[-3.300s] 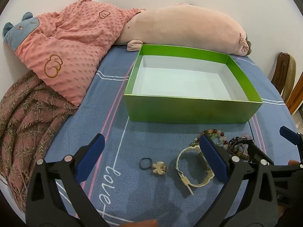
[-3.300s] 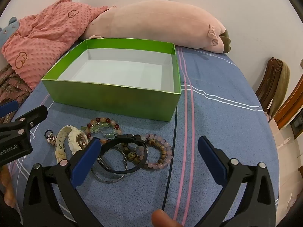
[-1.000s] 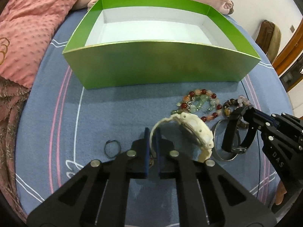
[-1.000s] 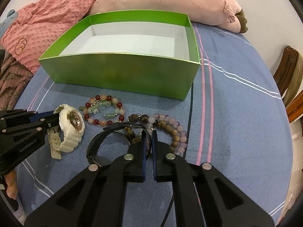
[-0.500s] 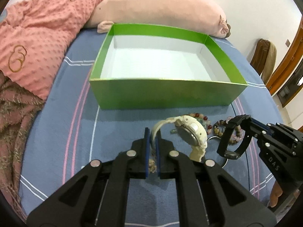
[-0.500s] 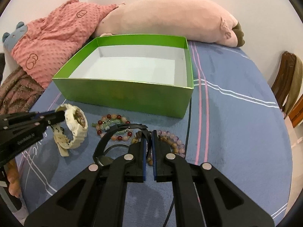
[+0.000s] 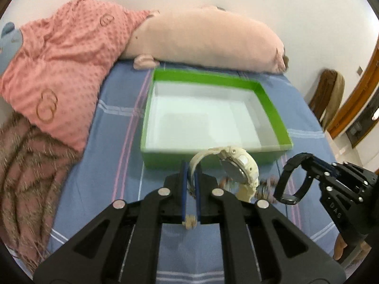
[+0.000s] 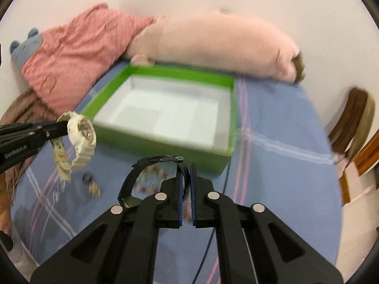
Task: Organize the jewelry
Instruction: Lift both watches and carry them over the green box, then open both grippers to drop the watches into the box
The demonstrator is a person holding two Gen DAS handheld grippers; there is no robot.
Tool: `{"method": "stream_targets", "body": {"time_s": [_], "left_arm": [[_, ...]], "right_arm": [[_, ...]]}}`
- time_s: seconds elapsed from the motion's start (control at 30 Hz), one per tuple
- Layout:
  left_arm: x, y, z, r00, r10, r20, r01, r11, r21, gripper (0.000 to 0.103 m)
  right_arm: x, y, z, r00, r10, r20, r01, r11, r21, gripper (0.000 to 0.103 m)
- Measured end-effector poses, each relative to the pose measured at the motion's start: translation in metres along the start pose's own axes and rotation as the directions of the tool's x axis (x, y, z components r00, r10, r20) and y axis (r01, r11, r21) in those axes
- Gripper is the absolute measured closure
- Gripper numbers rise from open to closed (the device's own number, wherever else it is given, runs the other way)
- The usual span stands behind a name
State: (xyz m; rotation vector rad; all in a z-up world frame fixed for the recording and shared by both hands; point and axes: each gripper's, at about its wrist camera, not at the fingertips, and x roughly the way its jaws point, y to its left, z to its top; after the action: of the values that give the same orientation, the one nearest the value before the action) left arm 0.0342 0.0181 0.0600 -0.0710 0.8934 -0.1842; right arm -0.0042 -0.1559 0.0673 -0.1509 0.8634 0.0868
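Count: two watches, one cream watch [image 7: 236,165] and one black watch [image 7: 292,179]; one green box [image 7: 272,108]; two grippers; one ring [image 8: 87,178]; beaded bracelets too blurred to count.

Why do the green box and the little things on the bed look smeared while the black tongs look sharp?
Motion blur: each camera rides its own tongs. Left wrist view: left tongs crisp, green box streaked. Right wrist view: right tongs sharp, box and beads smeared. The fisheye lens also bends the edges in both.
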Motion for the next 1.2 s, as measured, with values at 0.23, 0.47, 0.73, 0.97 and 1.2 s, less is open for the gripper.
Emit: {"method": "stream_targets", "body": {"time_s": [0.23, 0.47, 0.73, 0.97, 1.2], "left_arm": [[0.021, 0.0, 0.047, 0.997, 0.044, 0.063, -0.04, 0.997, -0.073, 0.097], [0.076, 0.007, 0.053, 0.999, -0.022, 0.049, 0.028, 0.991, -0.132, 0.097], [0.117, 0.017, 0.049, 0.999, 0.026, -0.042, -0.031, 0.99, -0.138, 0.096], [0.135, 0.019, 0.043, 0.994, 0.061, -0.092, -0.072, 0.989, -0.126, 0.094], [0.138, 0.022, 0.041, 0.993, 0.059, -0.105, -0.073, 0.989, -0.127, 0.089]], "right_arm": [[0.023, -0.01, 0.055, 0.996, -0.042, 0.077, 0.034, 0.994, 0.1, 0.098], [0.092, -0.032, 0.065, 0.999, -0.008, -0.031, 0.015, 0.974, 0.227, 0.098], [0.135, -0.036, 0.056, 0.991, -0.005, -0.134, 0.035, 0.973, 0.229, 0.098], [0.147, -0.027, 0.053, 0.985, -0.026, -0.168, 0.057, 0.981, 0.184, 0.096], [0.145, -0.023, 0.055, 0.988, -0.025, -0.154, 0.05, 0.986, 0.159, 0.082]]}}
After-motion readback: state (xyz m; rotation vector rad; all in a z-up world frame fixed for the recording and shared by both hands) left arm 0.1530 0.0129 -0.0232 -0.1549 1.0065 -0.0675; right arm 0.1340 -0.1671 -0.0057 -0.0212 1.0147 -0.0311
